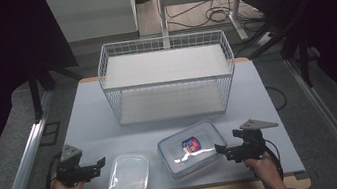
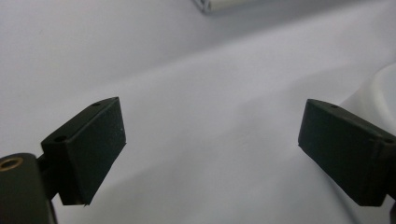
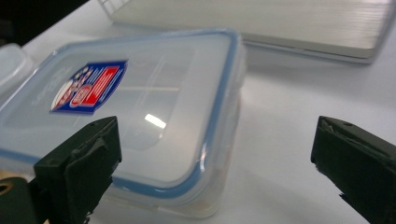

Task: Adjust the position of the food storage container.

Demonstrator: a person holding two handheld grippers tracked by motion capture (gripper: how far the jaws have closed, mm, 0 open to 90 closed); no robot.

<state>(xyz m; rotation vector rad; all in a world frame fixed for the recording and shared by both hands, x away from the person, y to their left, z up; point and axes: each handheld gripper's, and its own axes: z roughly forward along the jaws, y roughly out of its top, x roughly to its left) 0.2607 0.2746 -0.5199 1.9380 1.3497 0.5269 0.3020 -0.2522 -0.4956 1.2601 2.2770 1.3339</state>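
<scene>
From the high view, your left gripper (image 1: pixel 100 164) rests low at the near left of the grey table (image 1: pixel 89 121), jaws spread and empty, pointing toward the small clear lidless container (image 1: pixel 128 175) just beside it. Your right gripper (image 1: pixel 219 149) sits at the near right, jaws also apart, its tips right at the edge of the blue-rimmed lidded food box (image 1: pixel 192 149). The two containers lie side by side near the front edge; the white wire basket (image 1: pixel 166 77) stands well behind them.

In the left gripper view, your left gripper (image 2: pixel 211 142) stands wide open over bare table, with the pale curved rim of the small container (image 2: pixel 385 93) at the right edge.

In the right gripper view, your right gripper (image 3: pixel 215 158) is wide open with nothing pinched; the near corner of the lidded box (image 3: pixel 140 107), its red-and-blue label up, lies between the jaws toward the left one, and the basket's base (image 3: pixel 261 23) lies beyond.
</scene>
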